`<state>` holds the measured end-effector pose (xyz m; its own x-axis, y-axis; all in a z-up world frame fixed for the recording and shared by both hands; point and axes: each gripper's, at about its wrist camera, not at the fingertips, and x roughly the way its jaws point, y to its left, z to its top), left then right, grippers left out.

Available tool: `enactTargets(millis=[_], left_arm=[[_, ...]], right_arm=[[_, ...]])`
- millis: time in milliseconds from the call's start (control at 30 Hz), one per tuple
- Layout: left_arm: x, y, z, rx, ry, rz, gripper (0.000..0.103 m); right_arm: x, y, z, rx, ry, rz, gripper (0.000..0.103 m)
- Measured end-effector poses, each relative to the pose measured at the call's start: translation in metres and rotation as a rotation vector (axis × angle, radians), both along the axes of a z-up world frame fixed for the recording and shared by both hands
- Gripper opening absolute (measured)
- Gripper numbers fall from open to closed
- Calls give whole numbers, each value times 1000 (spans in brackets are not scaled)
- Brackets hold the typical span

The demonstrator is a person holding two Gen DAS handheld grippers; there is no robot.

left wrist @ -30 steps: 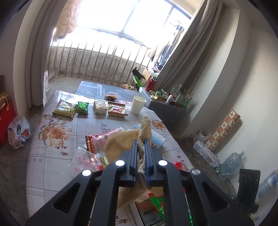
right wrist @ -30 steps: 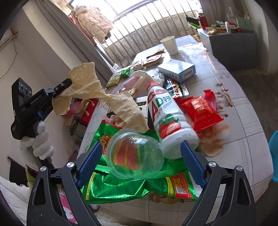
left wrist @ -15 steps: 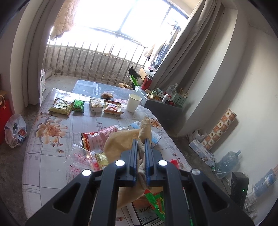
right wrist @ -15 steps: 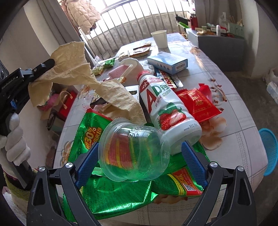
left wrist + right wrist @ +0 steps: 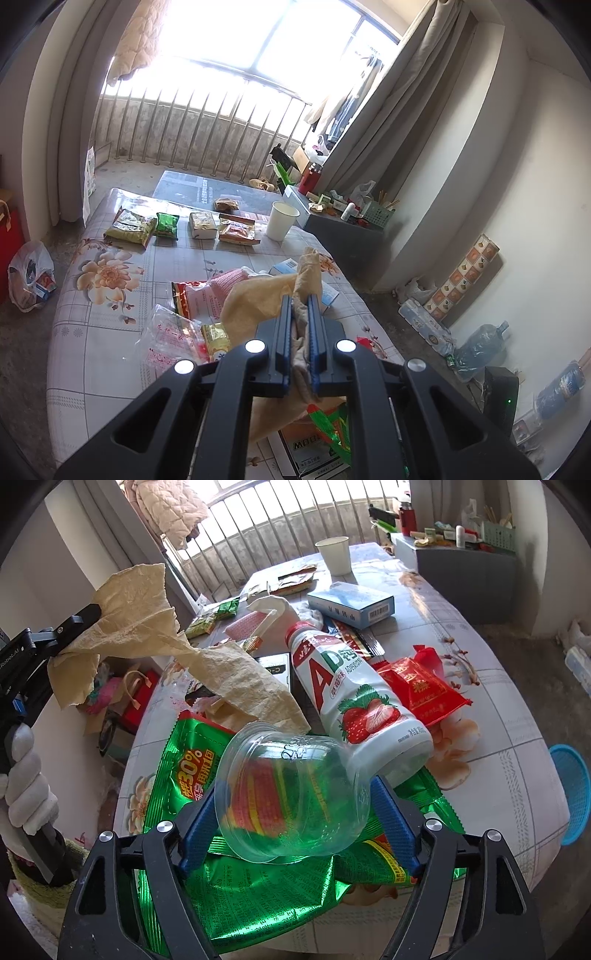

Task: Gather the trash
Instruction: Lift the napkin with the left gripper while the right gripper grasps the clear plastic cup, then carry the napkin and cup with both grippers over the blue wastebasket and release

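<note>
So the right gripper [image 5: 295,812] is closing around a clear plastic cup [image 5: 291,794] lying on its side on a green snack bag [image 5: 236,886]. The blue pads sit at both sides of the cup and look like they're touching its wall, but I can't tell if they're really pressing yet. The jaws are still fairly wide since the cup is fat.

Using the cup as the landmark: a strawberry drink bottle [image 5: 354,694] lies just behind it, its base touching or nearly touching the cup's far right side. A red packet [image 5: 421,690] lies beyond the bottle. The crumpled tan paper [image 5: 155,627] hangs off to the cup's left, one end draped down right next to its rim, the other end pinched tight in the left gripper [image 5: 299,317].

What could go wrong, I think: the cup is thin and slick, so squeezing hard may crush it or pop it out forward. Lifting might nudge the bottle into rolling, or drag the paper and the glossy bag along.
</note>
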<state>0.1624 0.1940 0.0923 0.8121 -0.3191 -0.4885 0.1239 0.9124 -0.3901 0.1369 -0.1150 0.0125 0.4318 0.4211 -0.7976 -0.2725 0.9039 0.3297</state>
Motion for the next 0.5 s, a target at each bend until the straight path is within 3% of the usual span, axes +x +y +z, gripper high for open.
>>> enactTargets(millis=[500], left_arm=[[-14, -8, 17, 0, -61, -2, 8]], right_arm=[[-8, -26, 24, 71, -102, -62, 70]])
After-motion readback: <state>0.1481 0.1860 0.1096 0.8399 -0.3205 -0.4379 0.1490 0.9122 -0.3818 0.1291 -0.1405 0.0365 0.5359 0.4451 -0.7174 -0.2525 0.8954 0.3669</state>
